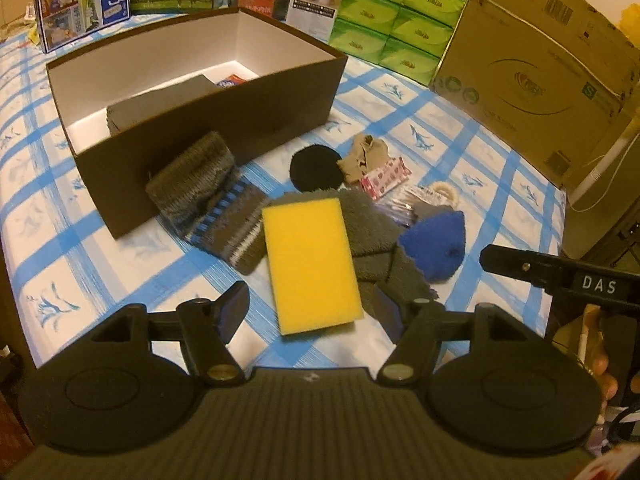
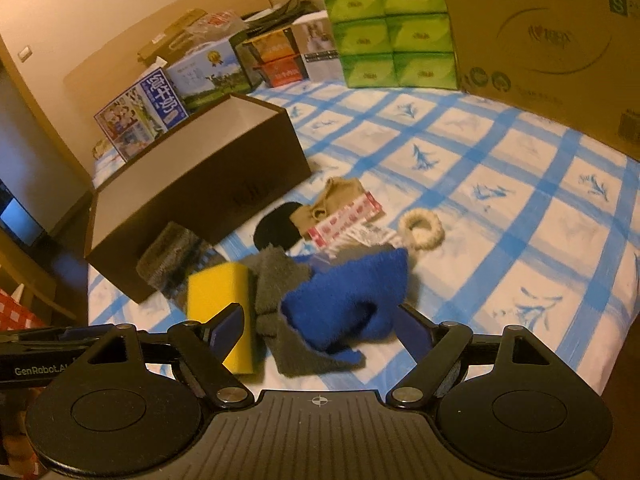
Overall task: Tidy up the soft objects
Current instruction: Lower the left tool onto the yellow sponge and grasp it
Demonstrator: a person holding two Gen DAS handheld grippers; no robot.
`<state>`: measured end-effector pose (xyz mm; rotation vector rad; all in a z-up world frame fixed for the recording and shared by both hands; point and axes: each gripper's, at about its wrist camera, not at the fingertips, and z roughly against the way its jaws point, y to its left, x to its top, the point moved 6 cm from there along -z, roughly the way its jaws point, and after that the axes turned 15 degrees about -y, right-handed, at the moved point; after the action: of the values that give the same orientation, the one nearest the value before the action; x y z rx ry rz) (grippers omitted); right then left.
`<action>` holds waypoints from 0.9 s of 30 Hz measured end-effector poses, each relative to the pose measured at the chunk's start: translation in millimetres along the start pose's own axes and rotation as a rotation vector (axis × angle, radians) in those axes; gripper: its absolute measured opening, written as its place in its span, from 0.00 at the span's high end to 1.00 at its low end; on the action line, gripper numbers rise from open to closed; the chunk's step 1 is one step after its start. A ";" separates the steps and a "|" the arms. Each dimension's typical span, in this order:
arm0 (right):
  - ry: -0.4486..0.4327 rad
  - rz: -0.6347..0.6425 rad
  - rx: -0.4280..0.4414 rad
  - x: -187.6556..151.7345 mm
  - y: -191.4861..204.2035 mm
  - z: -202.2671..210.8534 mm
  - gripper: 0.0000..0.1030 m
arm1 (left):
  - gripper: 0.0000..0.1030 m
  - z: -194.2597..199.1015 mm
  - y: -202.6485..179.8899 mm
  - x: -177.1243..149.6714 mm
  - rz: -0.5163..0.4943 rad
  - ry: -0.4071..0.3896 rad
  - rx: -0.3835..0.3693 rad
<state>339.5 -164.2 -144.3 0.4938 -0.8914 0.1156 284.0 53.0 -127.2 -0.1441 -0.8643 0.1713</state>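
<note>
A pile of soft things lies on the blue-checked sheet in front of a brown box (image 1: 224,120) (image 2: 208,184). A yellow sponge (image 1: 310,264) (image 2: 220,292) lies nearest. My left gripper (image 1: 310,312) is open, its fingers either side of the sponge's near end, just above it. Beside it lie a grey towel (image 1: 372,224) (image 2: 272,280), a blue cloth (image 1: 434,246) (image 2: 344,300), a striped knit piece (image 1: 212,204), a black round pad (image 1: 314,168), a beige cloth (image 1: 362,156) and a cream hair tie (image 2: 420,228). My right gripper (image 2: 320,326) is open around the blue cloth's near edge. The box holds a grey block (image 1: 160,104).
Green tissue packs (image 1: 396,28) (image 2: 388,32), a large cardboard carton (image 1: 540,60) (image 2: 540,28) and milk cartons (image 1: 84,0) line the back. A pink packet (image 1: 384,176) (image 2: 344,216) lies in the pile. The right gripper's side shows in the left wrist view (image 1: 560,272).
</note>
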 end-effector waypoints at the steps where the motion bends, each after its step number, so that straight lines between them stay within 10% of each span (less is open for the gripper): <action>1: 0.002 -0.002 -0.004 -1.4 -0.8 -0.4 0.21 | 0.36 -1.3 -1.5 -1.8 -0.001 0.004 -0.002; 27: 0.068 -0.032 -0.097 -25.3 -24.6 -24.7 0.21 | 0.36 -57.9 -5.2 -19.6 0.046 0.063 -0.011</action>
<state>348.6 -172.0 -185.6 0.4109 -0.8186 0.0595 316.3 40.5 -177.9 -0.1786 -0.7998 0.2039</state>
